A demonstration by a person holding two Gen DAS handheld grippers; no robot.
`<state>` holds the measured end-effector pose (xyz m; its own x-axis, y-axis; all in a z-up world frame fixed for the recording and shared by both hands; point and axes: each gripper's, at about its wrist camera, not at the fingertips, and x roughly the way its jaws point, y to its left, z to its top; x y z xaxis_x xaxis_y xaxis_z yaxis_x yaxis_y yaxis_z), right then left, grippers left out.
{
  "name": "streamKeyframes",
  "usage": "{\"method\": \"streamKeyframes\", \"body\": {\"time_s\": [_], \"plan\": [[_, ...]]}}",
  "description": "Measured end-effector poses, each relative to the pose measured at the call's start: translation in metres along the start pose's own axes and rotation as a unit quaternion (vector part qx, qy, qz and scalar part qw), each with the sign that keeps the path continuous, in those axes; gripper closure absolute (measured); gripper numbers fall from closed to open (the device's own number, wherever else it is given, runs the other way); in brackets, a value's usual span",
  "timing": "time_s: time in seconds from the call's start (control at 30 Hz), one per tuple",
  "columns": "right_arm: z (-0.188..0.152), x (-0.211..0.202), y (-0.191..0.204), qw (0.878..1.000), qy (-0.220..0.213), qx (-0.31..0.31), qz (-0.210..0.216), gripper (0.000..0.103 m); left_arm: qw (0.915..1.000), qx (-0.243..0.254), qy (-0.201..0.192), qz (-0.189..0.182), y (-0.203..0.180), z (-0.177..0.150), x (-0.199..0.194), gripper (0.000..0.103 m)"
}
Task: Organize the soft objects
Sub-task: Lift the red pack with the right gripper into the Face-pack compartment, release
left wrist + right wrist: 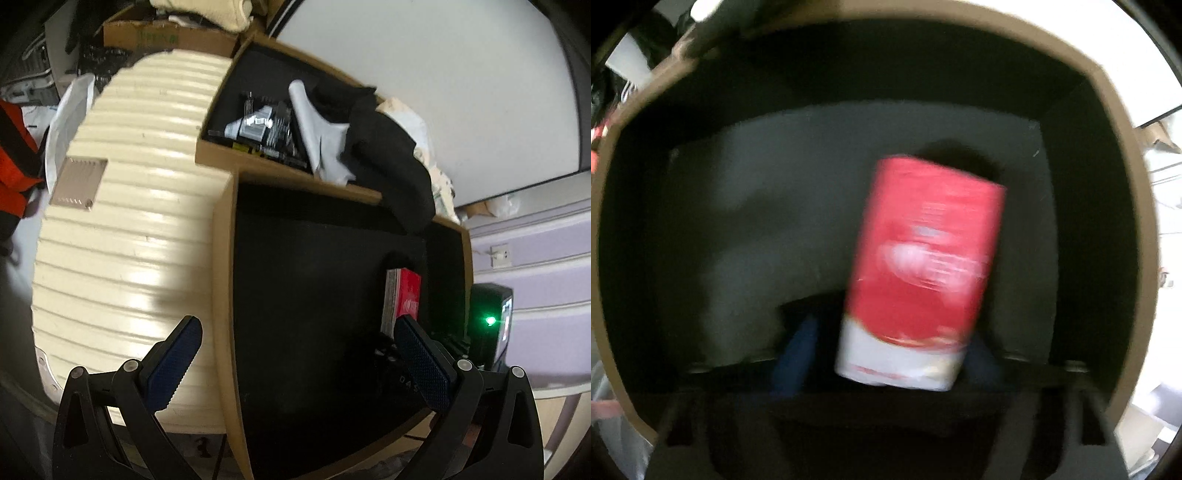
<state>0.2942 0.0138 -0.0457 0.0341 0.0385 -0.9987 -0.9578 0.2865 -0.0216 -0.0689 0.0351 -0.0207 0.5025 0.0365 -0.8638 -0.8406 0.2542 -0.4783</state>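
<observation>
Right below me on the left lies a big cream suitcase, ribbed shell, gloss catching the light along its ridges. There's a small metal plate fixed to it near the left edge, ridged as well. Just beside the suitcase on that side, a white plastic bag stands crumpled against it. Up at the top I see a brown cardboard box with green print on its side, too blurred to read. Off to the right a broad white panel fills the upper corner, and beneath it runs a lilac wall with a small white socket plate on it.
</observation>
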Motion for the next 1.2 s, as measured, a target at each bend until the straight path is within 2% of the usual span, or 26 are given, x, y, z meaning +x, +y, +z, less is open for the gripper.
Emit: {"method": "streamKeyframes", "body": {"time_s": [0.13, 0.27, 0.43, 0.47, 0.53, 0.6, 0.67, 0.7, 0.77, 0.83, 0.87, 0.9, 1.03, 1.13, 1.2], "plan": [[0.007, -0.003, -0.004, 1.000, -0.018, 0.018, 0.018, 0.058, 0.9996, -0.010, -0.024, -0.006, 0.005, 0.007, -0.017, 0.000], [0.011, -0.021, -0.023, 0.995, -0.033, 0.057, 0.069, 0.059, 0.9980, -0.028, -0.052, -0.021, 0.011, 0.016, -0.037, 0.000], [0.021, -0.061, -0.040, 0.986, -0.085, 0.089, 0.112, 0.059, 0.9950, -0.041, -0.087, -0.025, 0.016, 0.024, -0.063, 0.000], [0.017, -0.070, -0.031, 0.983, -0.094, 0.095, 0.122, 0.059, 0.9946, -0.041, -0.092, -0.023, 0.016, 0.026, -0.067, 0.000], [0.022, -0.084, -0.036, 0.980, -0.116, 0.099, 0.126, 0.059, 0.9937, -0.040, -0.103, -0.016, 0.017, 0.029, -0.077, 0.000], [-0.008, -0.112, 0.016, 0.979, -0.146, 0.089, 0.111, 0.059, 0.9928, -0.040, -0.112, -0.011, 0.019, 0.032, -0.087, 0.000], [-0.006, -0.130, 0.025, 0.978, -0.166, 0.076, 0.104, 0.059, 0.9916, -0.042, -0.122, -0.009, 0.022, 0.036, -0.095, 0.000], [-0.001, -0.119, 0.058, 0.978, -0.171, 0.071, 0.100, 0.059, 0.9907, -0.045, -0.128, -0.009, 0.024, 0.037, -0.100, 0.000], [0.013, -0.120, 0.083, 0.979, -0.178, 0.048, 0.092, 0.059, 0.9888, -0.052, -0.140, -0.009, 0.030, 0.038, -0.108, 0.000], [0.026, -0.118, 0.102, 0.980, -0.175, 0.027, 0.088, 0.059, 0.9877, -0.061, -0.143, -0.013, 0.037, 0.038, -0.115, 0.000], [0.042, -0.118, 0.113, 0.981, -0.175, 0.022, 0.085, 0.059, 0.9872, -0.068, -0.144, -0.016, 0.040, 0.039, -0.117, 0.000], [0.041, -0.115, 0.124, 0.981, -0.176, 0.024, 0.084, 0.059, 0.9864, -0.076, -0.145, -0.019, 0.044, 0.040, -0.118, 0.000], [0.083, -0.104, 0.174, 0.985, -0.162, 0.024, 0.061, 0.059, 0.9827, -0.103, -0.152, -0.025, 0.060, 0.044, -0.125, 0.000], [0.102, -0.093, 0.180, 0.985, -0.146, 0.021, 0.093, 0.053, 0.9806, -0.115, -0.156, -0.028, 0.068, 0.046, -0.130, 0.000], [0.107, -0.085, 0.179, 0.988, -0.128, 0.022, 0.089, 0.052, 0.9790, -0.122, -0.160, -0.034, 0.071, 0.048, -0.133, 0.000]]}}
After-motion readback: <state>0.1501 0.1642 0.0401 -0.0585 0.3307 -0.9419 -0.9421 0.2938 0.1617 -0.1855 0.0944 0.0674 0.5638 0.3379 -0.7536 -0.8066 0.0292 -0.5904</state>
